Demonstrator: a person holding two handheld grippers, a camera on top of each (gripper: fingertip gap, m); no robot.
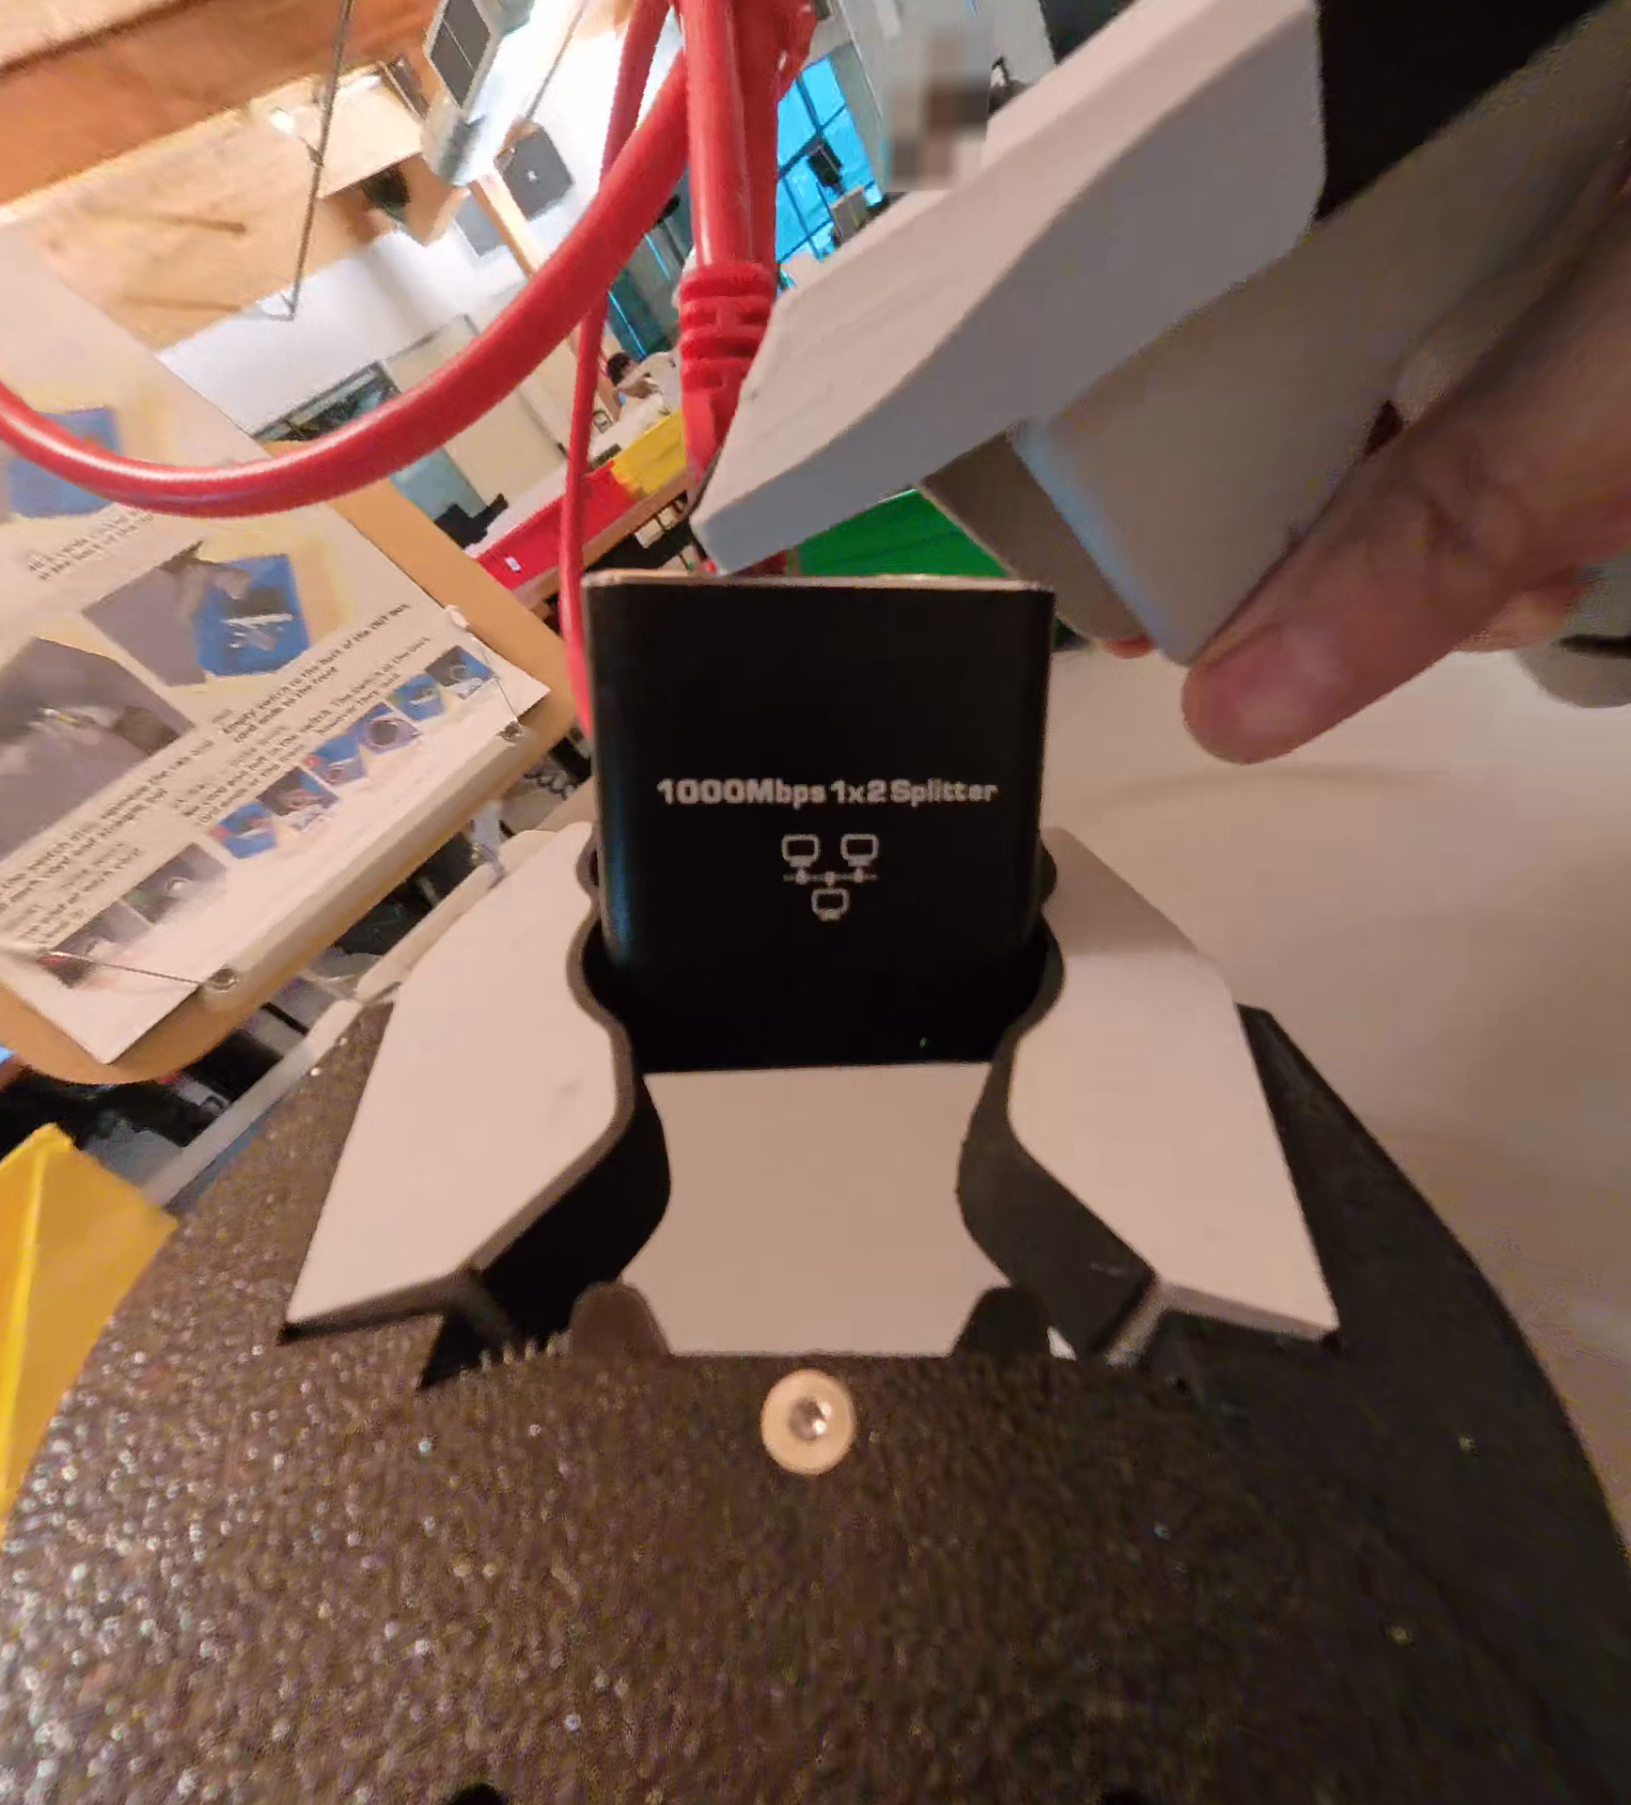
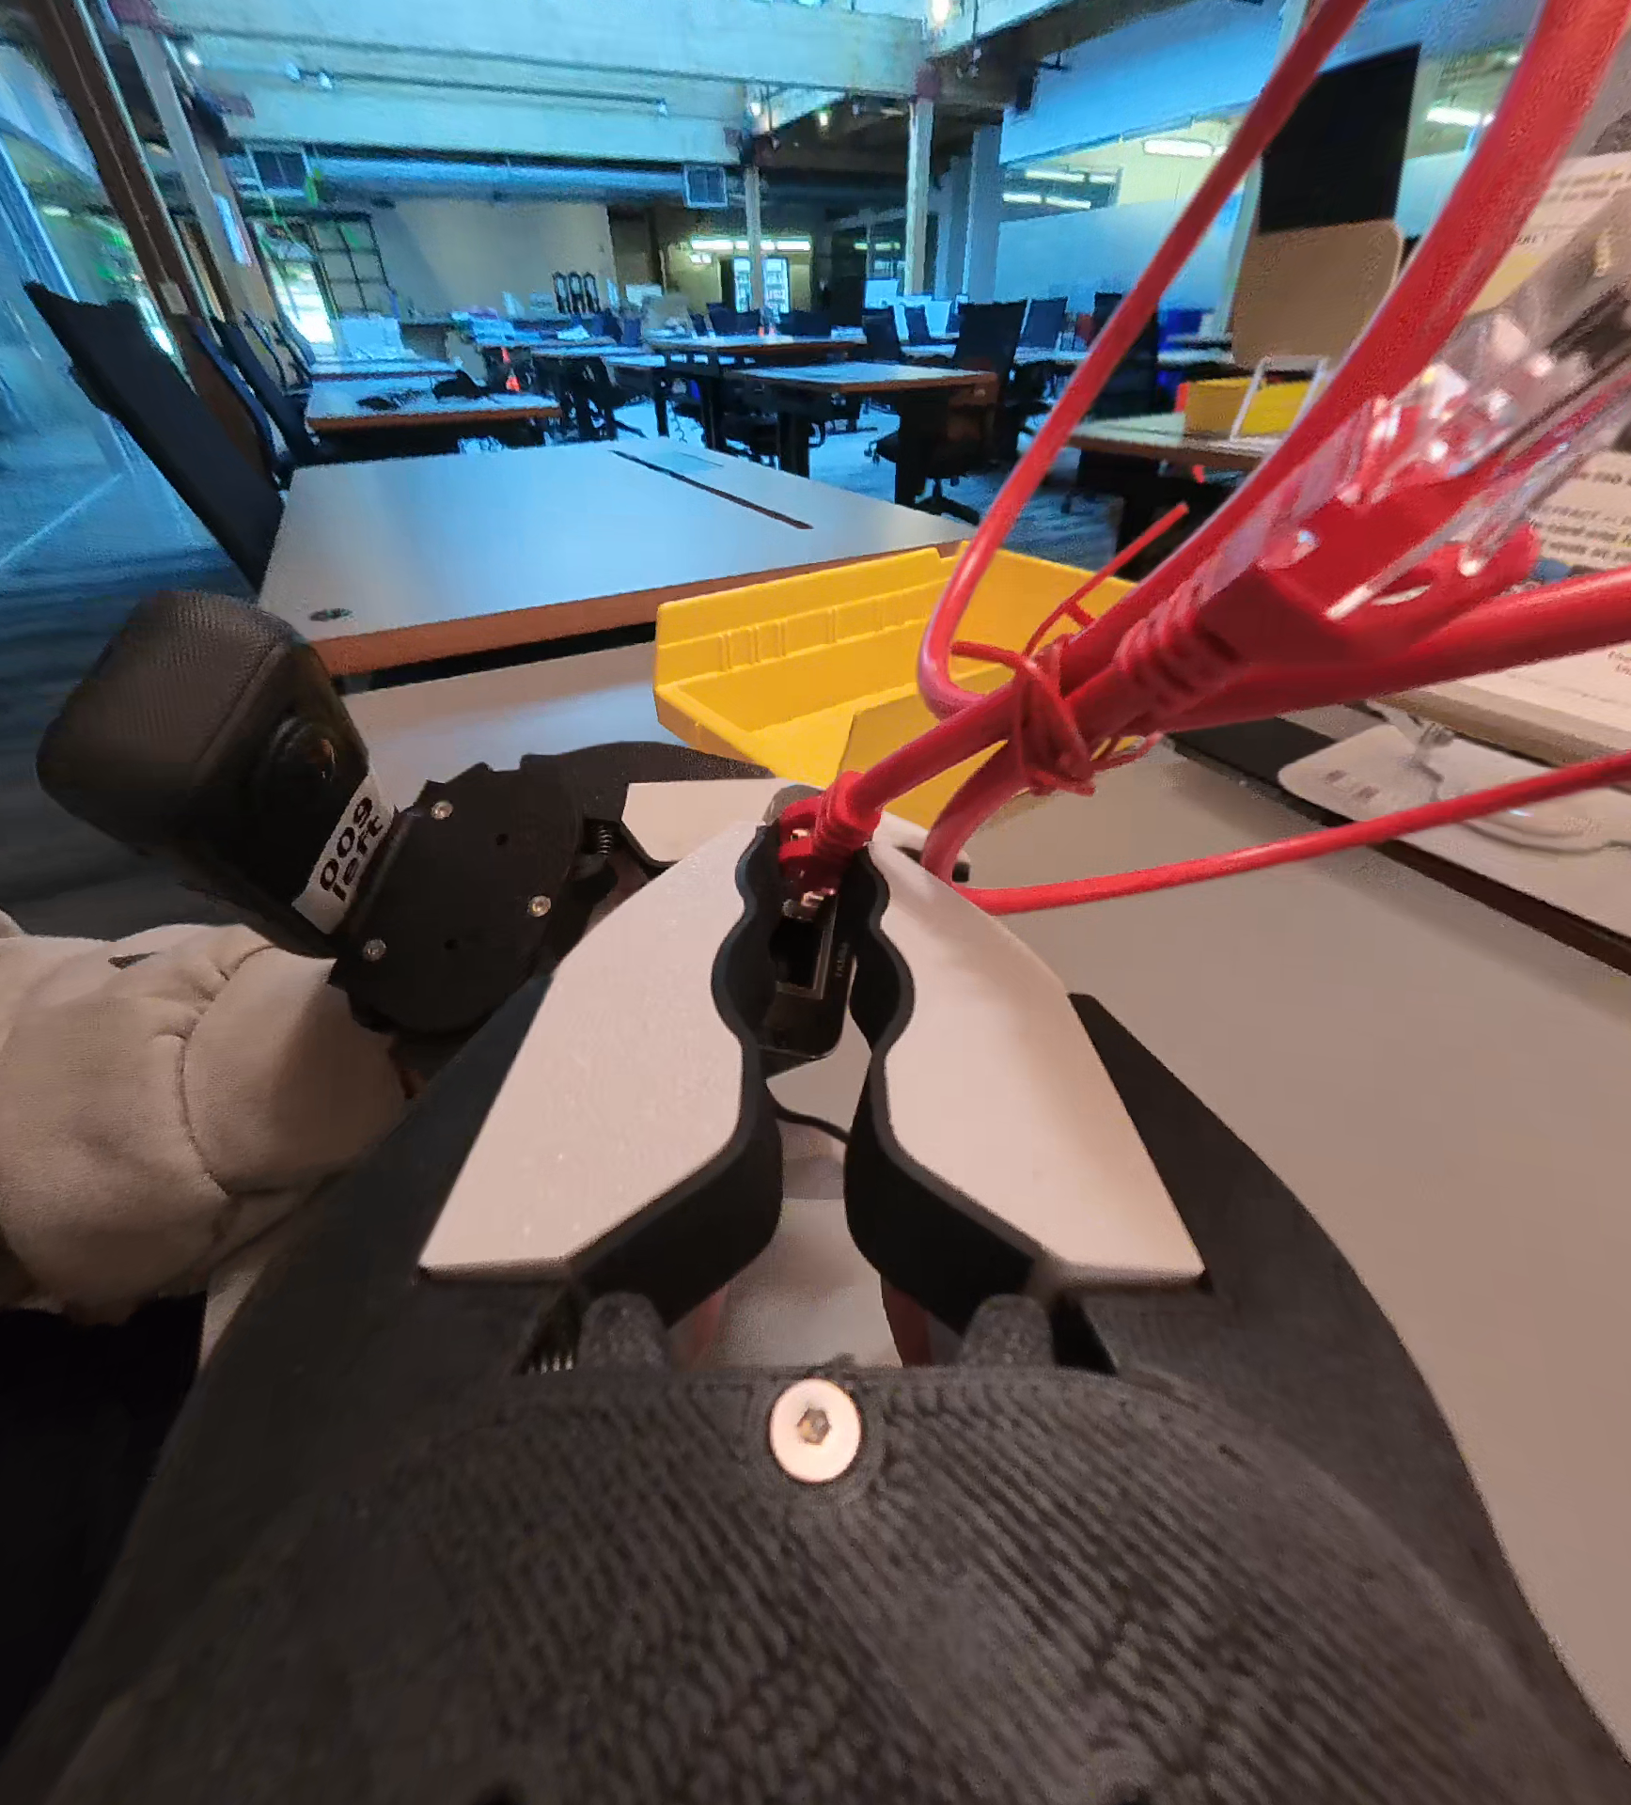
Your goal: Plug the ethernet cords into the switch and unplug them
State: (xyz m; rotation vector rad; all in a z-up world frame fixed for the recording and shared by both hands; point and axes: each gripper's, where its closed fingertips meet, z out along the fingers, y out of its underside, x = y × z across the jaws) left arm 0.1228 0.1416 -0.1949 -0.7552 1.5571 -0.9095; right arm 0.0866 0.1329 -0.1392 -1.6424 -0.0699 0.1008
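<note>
Clamped upright between the left gripper's closed jaws, the small, rigid black switch is judged light but slick-sided, best held by its flanks, while a plugged-in red ethernet cord's stiff boot is pinched by the right gripper.

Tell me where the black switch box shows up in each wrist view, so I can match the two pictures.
Left wrist view: the black switch stands upright at centre, clamped between the left gripper fingers.
Right wrist view: the switch's port end shows at centre, between the right gripper fingers.
Shared landmark: the red ethernet cord plugged into its far end.
</note>
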